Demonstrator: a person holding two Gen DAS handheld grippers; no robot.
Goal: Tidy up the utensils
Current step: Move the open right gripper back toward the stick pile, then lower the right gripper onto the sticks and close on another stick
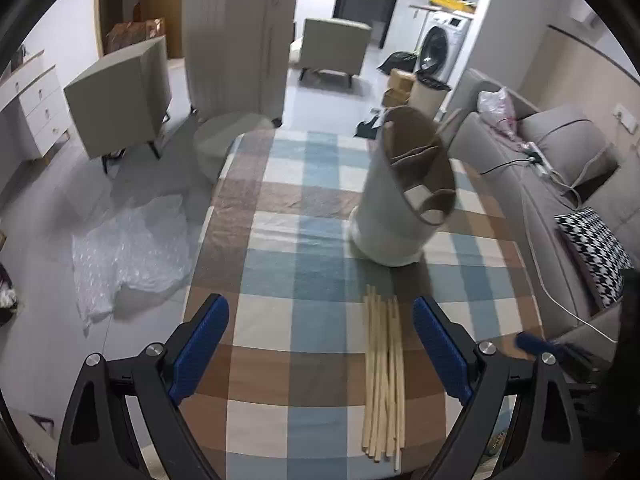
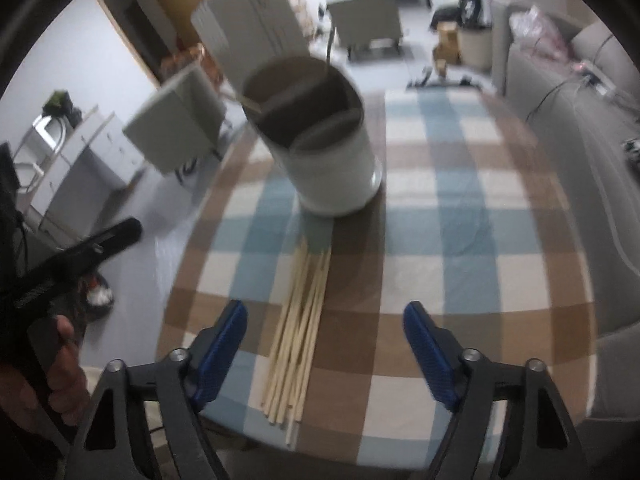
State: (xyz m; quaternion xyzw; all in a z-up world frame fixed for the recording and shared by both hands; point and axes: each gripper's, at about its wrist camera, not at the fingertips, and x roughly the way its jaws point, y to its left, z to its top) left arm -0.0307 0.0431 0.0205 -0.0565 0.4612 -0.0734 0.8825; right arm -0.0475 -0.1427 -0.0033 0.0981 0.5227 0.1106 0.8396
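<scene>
Several pale wooden chopsticks [image 1: 383, 372] lie in a loose bundle on the checked tablecloth [image 1: 288, 280], near the table's front edge. They also show in the right wrist view [image 2: 298, 340]. Behind them stands a white cylindrical utensil holder [image 1: 400, 200] with brown inner dividers, also in the right wrist view [image 2: 320, 140]. My left gripper [image 1: 320, 348] is open and empty above the cloth, the chopsticks just inside its right finger. My right gripper [image 2: 325, 356] is open and empty, the chopsticks near its left finger.
A grey sofa [image 1: 560, 168] with a patterned cushion runs along the right of the table. Bubble wrap [image 1: 132, 248] lies on the floor at left. Grey chairs [image 1: 120, 96] and a white suitcase [image 1: 240, 40] stand beyond the table.
</scene>
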